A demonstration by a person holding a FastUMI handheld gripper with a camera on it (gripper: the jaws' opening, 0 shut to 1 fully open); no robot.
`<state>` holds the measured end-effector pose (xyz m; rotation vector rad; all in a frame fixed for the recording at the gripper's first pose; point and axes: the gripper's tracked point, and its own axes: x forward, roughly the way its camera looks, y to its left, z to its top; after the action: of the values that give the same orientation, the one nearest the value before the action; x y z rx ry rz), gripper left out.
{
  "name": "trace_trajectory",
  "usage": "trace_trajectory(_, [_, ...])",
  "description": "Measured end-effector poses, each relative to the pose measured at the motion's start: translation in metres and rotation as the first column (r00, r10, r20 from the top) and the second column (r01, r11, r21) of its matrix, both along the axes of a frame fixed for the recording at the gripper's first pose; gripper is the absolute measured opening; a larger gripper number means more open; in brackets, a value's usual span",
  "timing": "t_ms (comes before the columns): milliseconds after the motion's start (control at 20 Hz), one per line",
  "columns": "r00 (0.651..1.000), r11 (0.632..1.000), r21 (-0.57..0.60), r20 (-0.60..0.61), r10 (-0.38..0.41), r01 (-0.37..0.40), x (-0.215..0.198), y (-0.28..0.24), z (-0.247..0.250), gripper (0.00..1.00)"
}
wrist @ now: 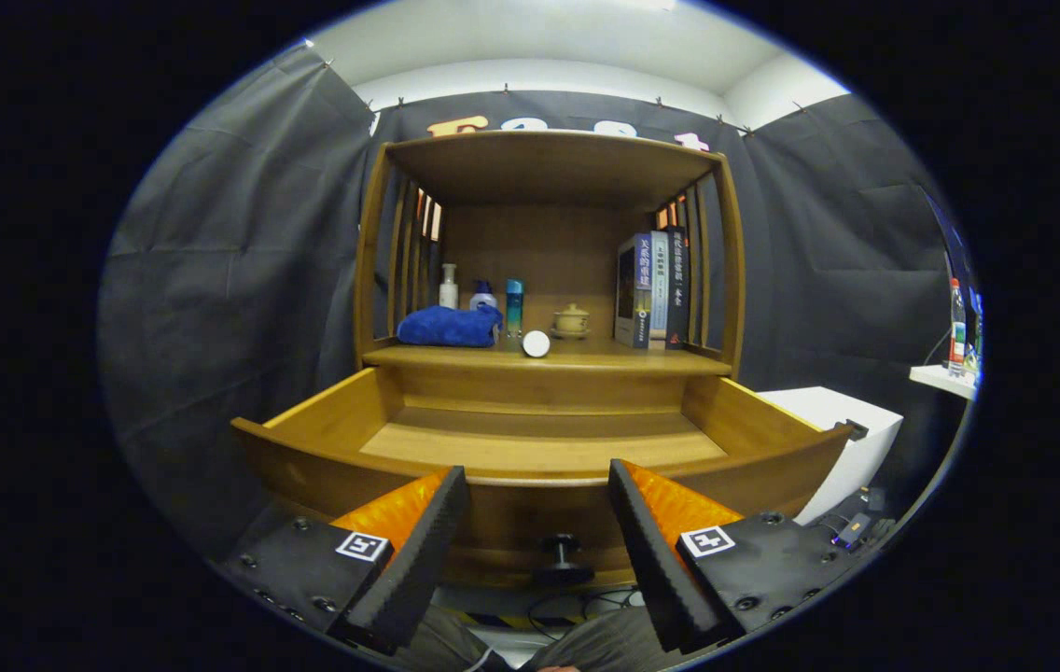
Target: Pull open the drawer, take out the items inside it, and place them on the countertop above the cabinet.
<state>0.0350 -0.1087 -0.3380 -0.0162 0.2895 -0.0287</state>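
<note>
Drawer (539,448) of the wooden cabinet (549,187) stands pulled well out toward the camera, and the part of its floor in sight is bare. Its dark knob (563,551) sits on the front panel, between the two fingers. The gripper (539,523) hangs released, fingers wide apart with nothing between the pads, just in front of the drawer front. On the countertop (586,357) above lie a folded blue towel (451,327), a white pump bottle (448,286), a teal bottle (514,308), a small white round object (536,343), a lidded yellow cup on a saucer (572,320) and upright books (651,289).
</note>
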Motion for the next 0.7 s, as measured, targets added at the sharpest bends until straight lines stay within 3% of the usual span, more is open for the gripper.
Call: trace_trajectory(700, [1.000,1.000,0.011,0.018,-0.003,0.003,0.022,0.000,-0.014,0.98])
